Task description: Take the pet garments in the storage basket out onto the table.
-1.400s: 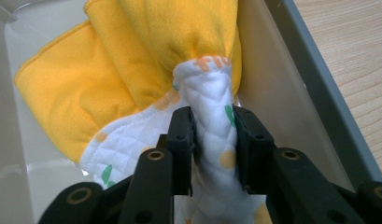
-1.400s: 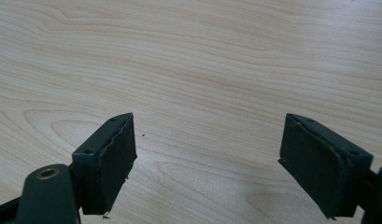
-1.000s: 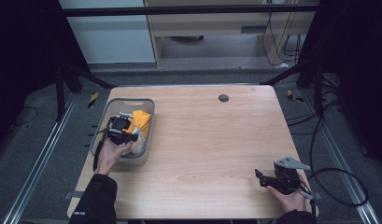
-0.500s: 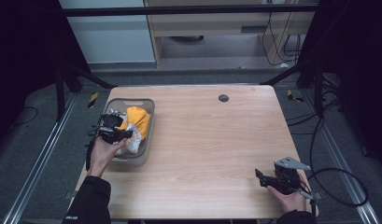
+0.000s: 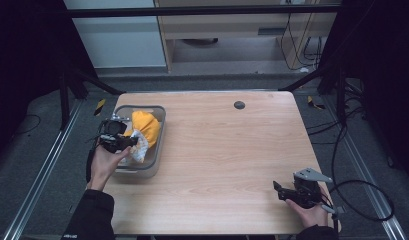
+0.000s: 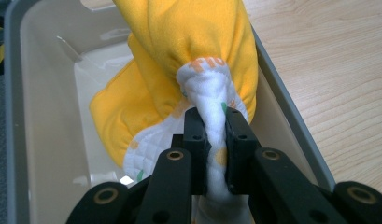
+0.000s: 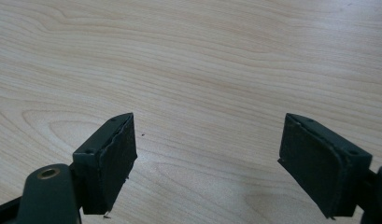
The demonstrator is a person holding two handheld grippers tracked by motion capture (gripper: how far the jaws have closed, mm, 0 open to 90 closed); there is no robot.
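A yellow cloth with a white quilted lining (image 6: 193, 60) hangs half out of a grey plastic bin (image 5: 160, 131) at the table's left side. My left gripper (image 6: 212, 140) is shut on a white fold of that cloth, which bunches up between the two black pads. In the high view the left gripper (image 5: 123, 141) is held above the bin with the yellow cloth (image 5: 146, 127) raised beside it. My right gripper (image 5: 278, 189) rests near the table's front right corner; its jaws stand wide apart over bare wood (image 7: 207, 140) with nothing between them.
The wooden table (image 5: 232, 150) has a small dark round hole (image 5: 239, 105) near its far edge. Black frame posts stand at both sides, and cables lie on the floor at the right. The bin's inside (image 6: 53, 121) is pale and smooth under the cloth.
The left gripper has risen and shifted slightly left, lifting the yellow cloth higher out of the bin. The right gripper has stayed still.
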